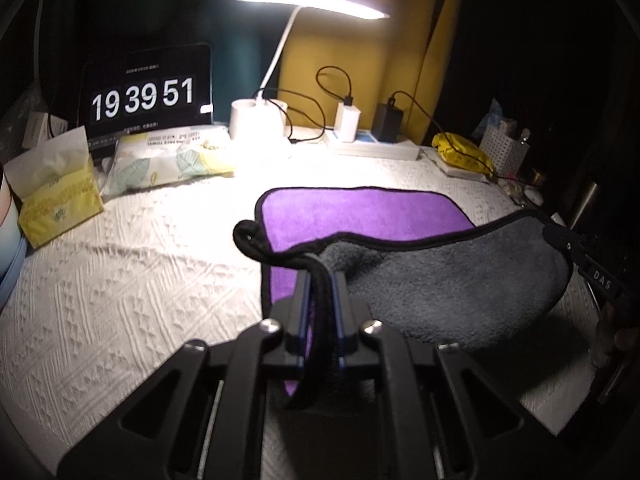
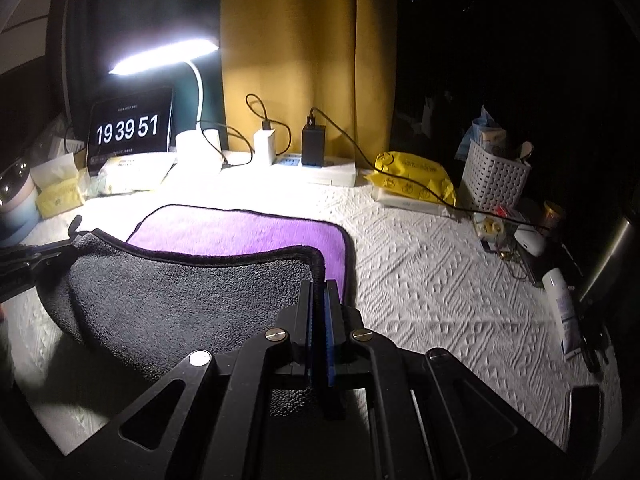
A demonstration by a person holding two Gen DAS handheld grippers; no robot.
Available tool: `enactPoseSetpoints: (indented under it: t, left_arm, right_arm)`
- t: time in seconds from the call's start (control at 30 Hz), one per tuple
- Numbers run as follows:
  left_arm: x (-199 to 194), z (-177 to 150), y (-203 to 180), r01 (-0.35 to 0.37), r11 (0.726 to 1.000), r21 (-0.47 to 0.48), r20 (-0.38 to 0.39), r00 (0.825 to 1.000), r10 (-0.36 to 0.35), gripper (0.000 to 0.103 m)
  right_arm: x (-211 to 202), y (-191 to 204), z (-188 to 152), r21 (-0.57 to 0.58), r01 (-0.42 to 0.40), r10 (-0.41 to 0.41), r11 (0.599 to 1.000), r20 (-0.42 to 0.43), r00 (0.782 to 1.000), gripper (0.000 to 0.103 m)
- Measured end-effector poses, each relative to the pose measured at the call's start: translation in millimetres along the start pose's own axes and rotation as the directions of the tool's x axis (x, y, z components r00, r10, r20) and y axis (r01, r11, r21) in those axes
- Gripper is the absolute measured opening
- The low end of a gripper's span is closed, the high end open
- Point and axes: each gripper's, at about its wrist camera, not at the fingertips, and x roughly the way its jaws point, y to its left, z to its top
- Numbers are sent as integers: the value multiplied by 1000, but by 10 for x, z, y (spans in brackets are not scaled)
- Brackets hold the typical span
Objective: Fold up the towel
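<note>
The towel (image 1: 360, 216) is purple on one side and grey on the other, with a black hem. Its far half lies flat on the white textured cloth, and its near half is lifted, grey side towards me. My left gripper (image 1: 320, 276) is shut on the near left corner of the towel. My right gripper (image 2: 319, 284) is shut on the near right corner of the towel (image 2: 224, 236). The near edge sags in a curve between the two grippers. The right gripper also shows at the right edge of the left wrist view (image 1: 560, 240).
A lit desk lamp (image 1: 312, 0), a tablet clock (image 1: 144, 92), tissue packs (image 1: 56, 196), chargers on a power strip (image 1: 372, 144), a yellow packet (image 2: 412, 180) and a white basket (image 2: 492, 180) line the back. Small bottles and clutter (image 2: 560, 308) sit at the right.
</note>
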Motion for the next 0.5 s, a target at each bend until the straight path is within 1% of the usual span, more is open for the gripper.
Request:
enactPoseSetpoints:
  t: [0.27, 0.5]
  left_arm:
    - [62, 168, -6, 1, 1000, 10, 25, 1000, -2, 10]
    - [144, 308, 36, -2, 1000, 7, 39, 999, 1, 10]
  right_arm:
    - [149, 25, 156, -1, -15, 15, 1000, 20, 1000, 5]
    - [254, 5, 284, -3, -11, 11, 1000, 32, 999, 5]
